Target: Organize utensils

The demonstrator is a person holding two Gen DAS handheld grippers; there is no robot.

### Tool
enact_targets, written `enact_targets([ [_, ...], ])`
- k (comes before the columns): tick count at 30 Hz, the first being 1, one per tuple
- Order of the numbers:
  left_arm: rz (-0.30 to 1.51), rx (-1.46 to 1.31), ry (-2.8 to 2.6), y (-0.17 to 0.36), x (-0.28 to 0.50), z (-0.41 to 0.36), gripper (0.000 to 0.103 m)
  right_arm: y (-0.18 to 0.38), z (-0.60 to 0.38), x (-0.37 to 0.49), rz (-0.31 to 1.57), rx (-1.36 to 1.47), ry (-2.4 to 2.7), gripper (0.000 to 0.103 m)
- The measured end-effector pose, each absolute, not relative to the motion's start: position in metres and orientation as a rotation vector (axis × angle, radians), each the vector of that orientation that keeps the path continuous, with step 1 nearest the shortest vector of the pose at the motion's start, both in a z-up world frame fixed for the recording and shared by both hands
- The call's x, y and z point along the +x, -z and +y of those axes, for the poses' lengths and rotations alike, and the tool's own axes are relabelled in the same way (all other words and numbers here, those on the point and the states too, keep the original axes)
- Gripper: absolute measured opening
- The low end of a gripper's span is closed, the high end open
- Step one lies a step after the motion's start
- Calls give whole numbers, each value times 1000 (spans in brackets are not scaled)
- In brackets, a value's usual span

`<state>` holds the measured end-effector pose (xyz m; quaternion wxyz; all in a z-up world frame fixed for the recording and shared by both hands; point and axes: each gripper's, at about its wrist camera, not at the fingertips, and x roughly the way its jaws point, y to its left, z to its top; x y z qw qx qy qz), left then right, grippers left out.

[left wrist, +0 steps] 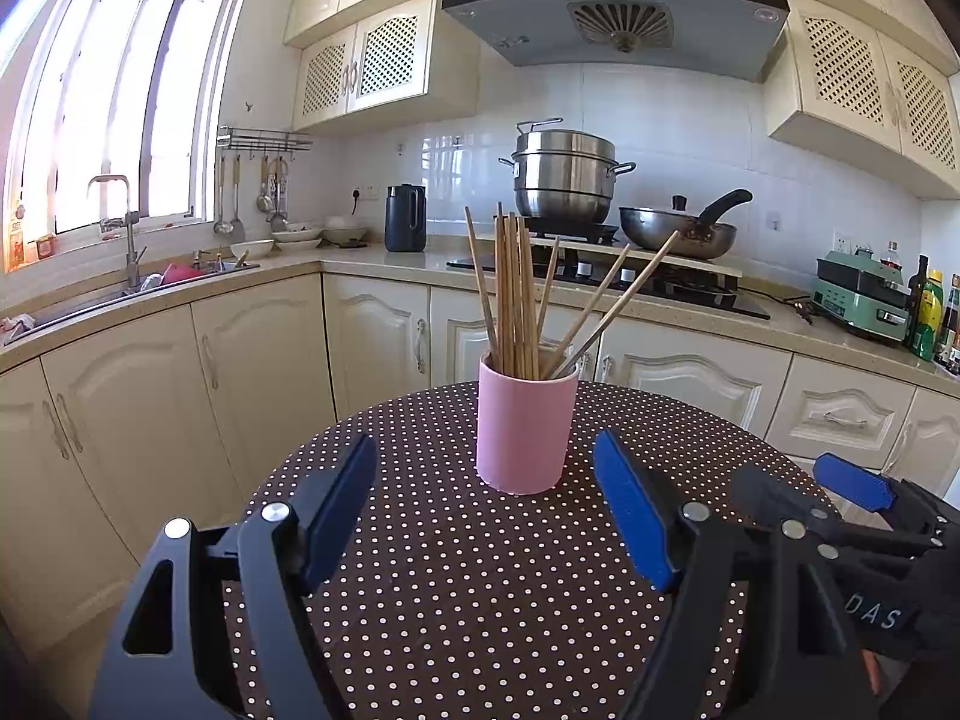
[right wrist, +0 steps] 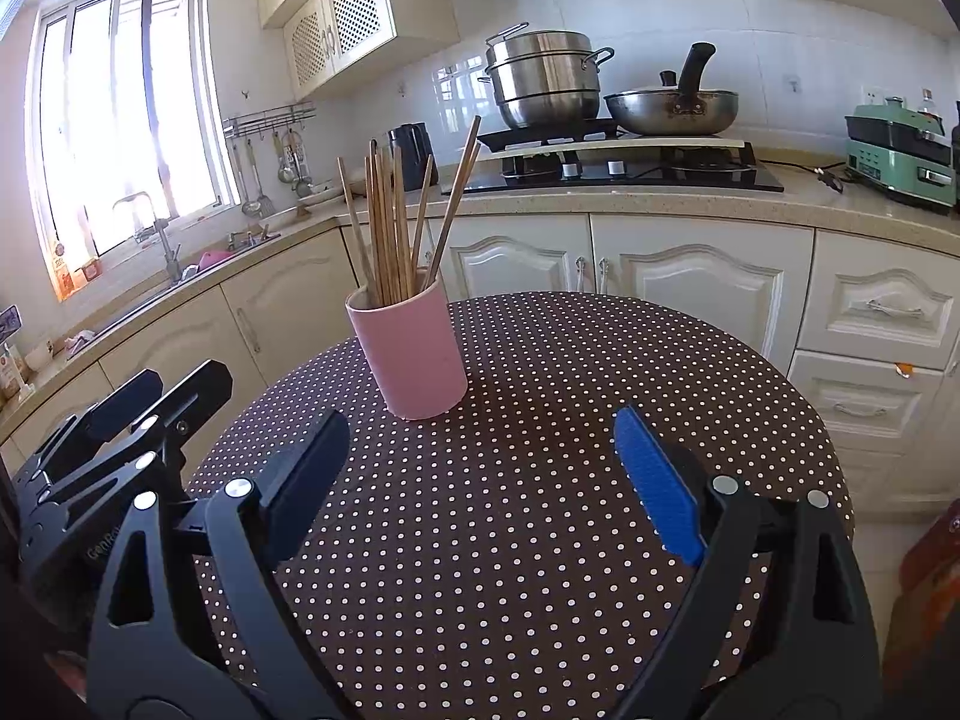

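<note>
1. The kitchen counter (left wrist: 372, 261) runs along the walls behind everything, with cream cabinet doors below it and a sink (left wrist: 138, 291) under the bright window at the left.
2. A round table (left wrist: 468, 600) with a dark, white-dotted cloth fills the foreground of both wrist views; its far edge stands near the lower cabinets.
3. On the hob (left wrist: 606, 276) sit a stacked steel steamer pot (left wrist: 564, 180) and, just beside it to the right, a lidded wok (left wrist: 678, 231) with a black handle.
4. A green appliance (left wrist: 861, 300) stands on the counter at the far right, bottles next to it; a dark kettle (left wrist: 405, 226) stands left of the hob.
5. The left gripper (left wrist: 486, 510) hovers low over the table with its blue-padded jaws spread wide and nothing between them (the cup sits just ahead of the gap, untouched).
6. The right gripper (right wrist: 480, 474) is likewise spread wide and empty over the cloth, beside the left one, each showing at the edge of the other's view.
7. The pink cup (left wrist: 525, 426) stands upright on the table, toward its far side.
8. A bundle of wooden chopsticks (left wrist: 516, 294) stands in the cup, most upright, a few leaning out to the right.
</note>
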<state>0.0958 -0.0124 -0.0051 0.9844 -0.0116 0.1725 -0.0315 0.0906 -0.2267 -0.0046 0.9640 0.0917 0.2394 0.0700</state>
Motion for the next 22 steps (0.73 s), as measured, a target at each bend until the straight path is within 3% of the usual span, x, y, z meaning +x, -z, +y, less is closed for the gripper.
enact_targets([
  [22, 366, -20, 63, 8, 98, -12, 74, 8, -228, 90, 505, 191, -127, 89],
])
